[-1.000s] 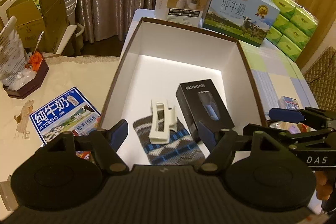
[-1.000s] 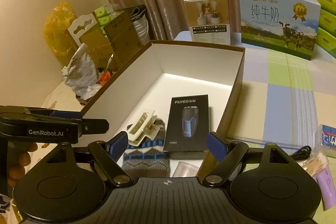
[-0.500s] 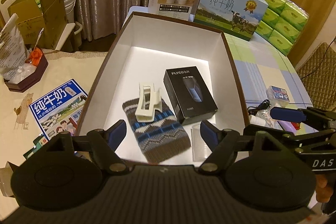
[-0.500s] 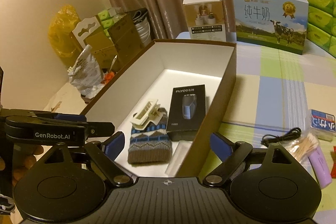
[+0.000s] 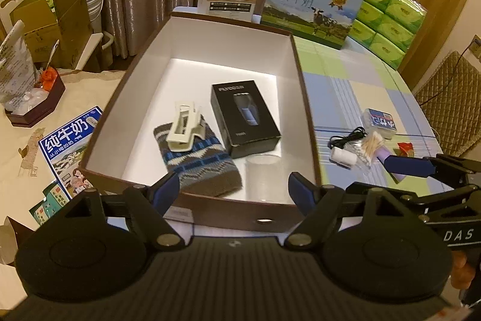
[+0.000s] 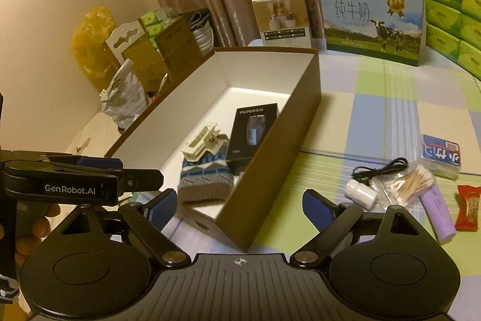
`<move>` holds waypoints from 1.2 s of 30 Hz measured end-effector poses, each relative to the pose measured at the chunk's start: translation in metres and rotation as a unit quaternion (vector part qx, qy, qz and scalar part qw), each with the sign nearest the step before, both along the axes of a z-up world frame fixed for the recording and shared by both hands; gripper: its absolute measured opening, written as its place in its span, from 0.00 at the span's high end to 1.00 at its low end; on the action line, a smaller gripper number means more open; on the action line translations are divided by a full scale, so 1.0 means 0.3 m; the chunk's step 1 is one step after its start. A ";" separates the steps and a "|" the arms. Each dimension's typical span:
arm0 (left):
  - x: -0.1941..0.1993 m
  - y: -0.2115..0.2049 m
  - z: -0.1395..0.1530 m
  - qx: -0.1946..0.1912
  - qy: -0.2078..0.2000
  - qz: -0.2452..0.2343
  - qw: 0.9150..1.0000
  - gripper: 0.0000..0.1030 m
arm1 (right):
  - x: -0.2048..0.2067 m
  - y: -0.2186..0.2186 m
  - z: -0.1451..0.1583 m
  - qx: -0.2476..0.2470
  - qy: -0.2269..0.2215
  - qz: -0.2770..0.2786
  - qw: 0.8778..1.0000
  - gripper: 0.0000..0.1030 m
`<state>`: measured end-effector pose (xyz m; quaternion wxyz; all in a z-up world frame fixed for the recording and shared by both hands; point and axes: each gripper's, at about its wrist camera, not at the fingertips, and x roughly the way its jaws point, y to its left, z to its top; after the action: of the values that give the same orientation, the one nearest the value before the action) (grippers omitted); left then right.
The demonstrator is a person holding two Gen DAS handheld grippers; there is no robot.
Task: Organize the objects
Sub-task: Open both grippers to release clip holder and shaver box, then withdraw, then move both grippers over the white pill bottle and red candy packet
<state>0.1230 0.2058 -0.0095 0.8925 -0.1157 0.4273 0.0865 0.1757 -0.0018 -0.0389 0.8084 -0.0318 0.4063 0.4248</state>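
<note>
Brown cardboard box with white inside (image 5: 303, 98) stands open on the table with the checked pastel cloth (image 6: 390, 98). Inside it lie four things. A knitted pouch in grey, blue and white (image 5: 201, 161) is near the front wall, and a cream plastic hair claw clip (image 5: 184, 126) rests on top of the pouch. Just beside them, toward the right wall, lies a black carton with a picture of a shaver (image 5: 245, 118). In front of this carton lies a small clear plastic piece (image 5: 261, 173); what it is I cannot tell.

The left gripper (image 5: 234, 191) hovers over the front edge of the box. Its jaws are released and have just been opening; nothing is between them. The right gripper (image 6: 239, 205) is over the front right corner of the box, also released with jaws that have just been opening, and it holds nothing.

On the cloth to the right of the box, well apart from it, some small things wait together: a black cable (image 6: 380, 167) with a white plug (image 6: 360, 193), a clear bag of cotton swabs (image 6: 412, 182), a lilac tube (image 6: 437, 211), a red snack packet (image 6: 469, 211) and a pack of tissues with blue print (image 6: 440, 160).

At the far end of the table stand a blue milk carton with a cow (image 6: 371, 17) and a white product box (image 6: 282, 17).
</note>
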 end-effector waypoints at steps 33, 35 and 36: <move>0.160 -0.547 -0.059 -0.022 0.007 -0.102 0.995 0.26 | 0.164 -0.623 -0.057 -0.030 0.042 -0.137 0.989 0.14; 0.178 -0.568 -0.070 -0.022 0.008 -0.104 0.994 0.26 | 0.181 -0.643 -0.065 -0.033 0.045 -0.142 0.988 0.14; 0.189 -0.580 -0.076 -0.022 0.008 -0.105 0.994 0.26 | 0.190 -0.654 -0.070 -0.035 0.045 -0.144 0.988 0.14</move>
<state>0.1797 0.0317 -0.0325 0.8905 -0.0892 0.4459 -0.0159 0.2328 -0.1979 -0.0599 0.8403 0.0184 0.4575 0.2902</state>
